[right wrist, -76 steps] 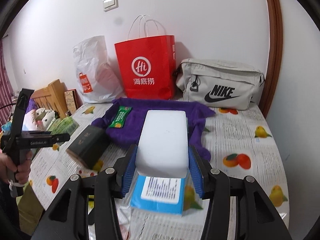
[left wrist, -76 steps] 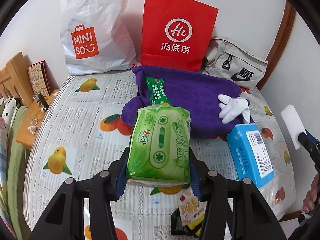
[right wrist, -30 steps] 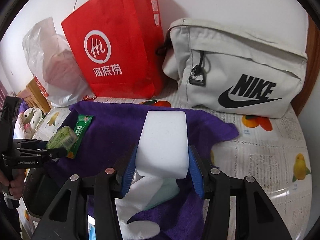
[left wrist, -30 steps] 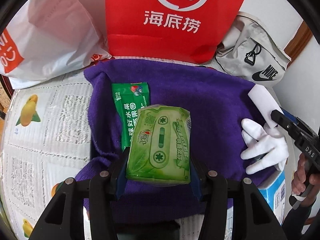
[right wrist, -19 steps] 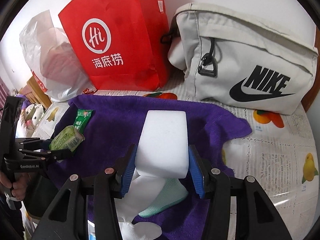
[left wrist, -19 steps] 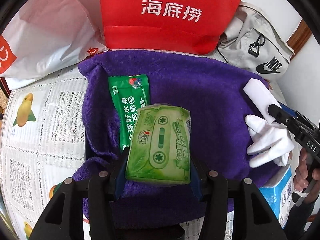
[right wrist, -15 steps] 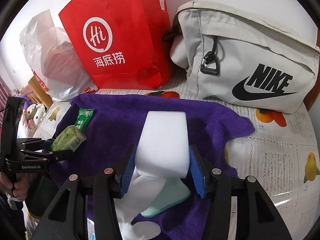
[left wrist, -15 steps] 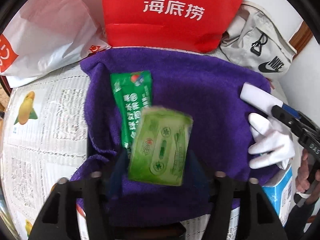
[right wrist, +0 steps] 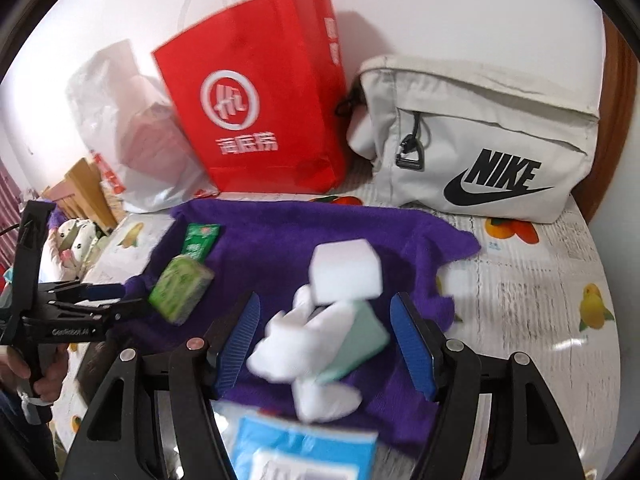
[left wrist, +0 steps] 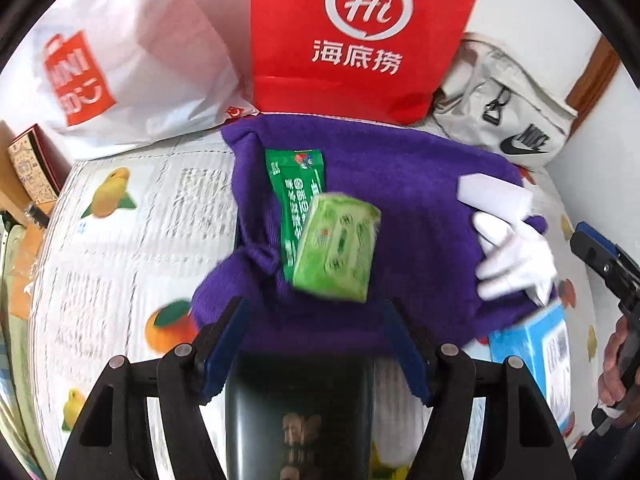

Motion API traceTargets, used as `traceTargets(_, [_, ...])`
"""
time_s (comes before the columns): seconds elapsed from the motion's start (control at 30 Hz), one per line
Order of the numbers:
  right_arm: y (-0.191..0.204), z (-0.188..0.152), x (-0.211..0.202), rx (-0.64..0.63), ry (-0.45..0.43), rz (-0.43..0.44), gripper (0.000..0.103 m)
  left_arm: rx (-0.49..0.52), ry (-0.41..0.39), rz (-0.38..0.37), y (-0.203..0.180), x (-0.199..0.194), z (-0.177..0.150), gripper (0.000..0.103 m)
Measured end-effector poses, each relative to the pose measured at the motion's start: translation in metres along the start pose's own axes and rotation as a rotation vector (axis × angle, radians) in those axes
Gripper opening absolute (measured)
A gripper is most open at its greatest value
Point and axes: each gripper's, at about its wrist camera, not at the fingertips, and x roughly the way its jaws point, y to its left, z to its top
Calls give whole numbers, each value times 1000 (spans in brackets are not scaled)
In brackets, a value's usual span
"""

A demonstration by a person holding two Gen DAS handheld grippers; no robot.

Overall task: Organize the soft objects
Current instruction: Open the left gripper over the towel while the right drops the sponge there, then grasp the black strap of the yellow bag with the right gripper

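A purple towel (left wrist: 400, 184) lies spread on the table (left wrist: 160, 216); it also shows in the right wrist view (right wrist: 280, 240). My left gripper (left wrist: 316, 316) is open; the green wipes pack (left wrist: 336, 252) lies on the towel just ahead of it, partly over a green sachet (left wrist: 294, 184). My right gripper (right wrist: 324, 320) is open; the white sponge block (right wrist: 346, 272) rests on the towel ahead of it, against a white glove (right wrist: 296, 340). The sponge (left wrist: 492, 196) and glove (left wrist: 516, 256) show at the right in the left wrist view.
A red paper bag (left wrist: 360, 36), a white Miniso bag (left wrist: 120, 64) and a grey Nike bag (right wrist: 480, 140) stand along the wall behind the towel. A blue box (left wrist: 536, 356) lies at the towel's near right corner. A dark box (left wrist: 300, 412) sits under my left gripper.
Both grippers have opened and pulled back. The wipes pack has dropped onto the towel beside the sachet, and the sponge has dropped onto the towel by the glove.
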Motion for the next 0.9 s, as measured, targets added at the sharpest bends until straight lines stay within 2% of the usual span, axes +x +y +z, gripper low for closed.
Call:
traceTargets(0.17, [24,-31,-37,-2,-16,1,67,10,-16,2,2,-31,-29,68])
traceTargets(0.3, [42,-62,-66,-3,-32,41,67,7,-35,-6,4,-53,-57,68])
traceTargets(0.43, [71,-100,-89,-62,-10,33,66,-10,-34,-13,8,-63,-87,68])
traceTargets(0.53, [89,-125,-100,-111,4,28,61,-28,-29,-22,10,-64,-104,68])
traceTargets(0.6, [98,-139,-101,-124,27,38,54,-29,-29,-14,11,-66,-116,68])
traceTargets(0.67, [109,-155,-98,-138,66,57,52,-30,-32,-12,13,-68,-128,68])
traceTargets(0.9, [122,-188,-68,-91,179,90,52,-5,-51,7,21,-68,-157,68])
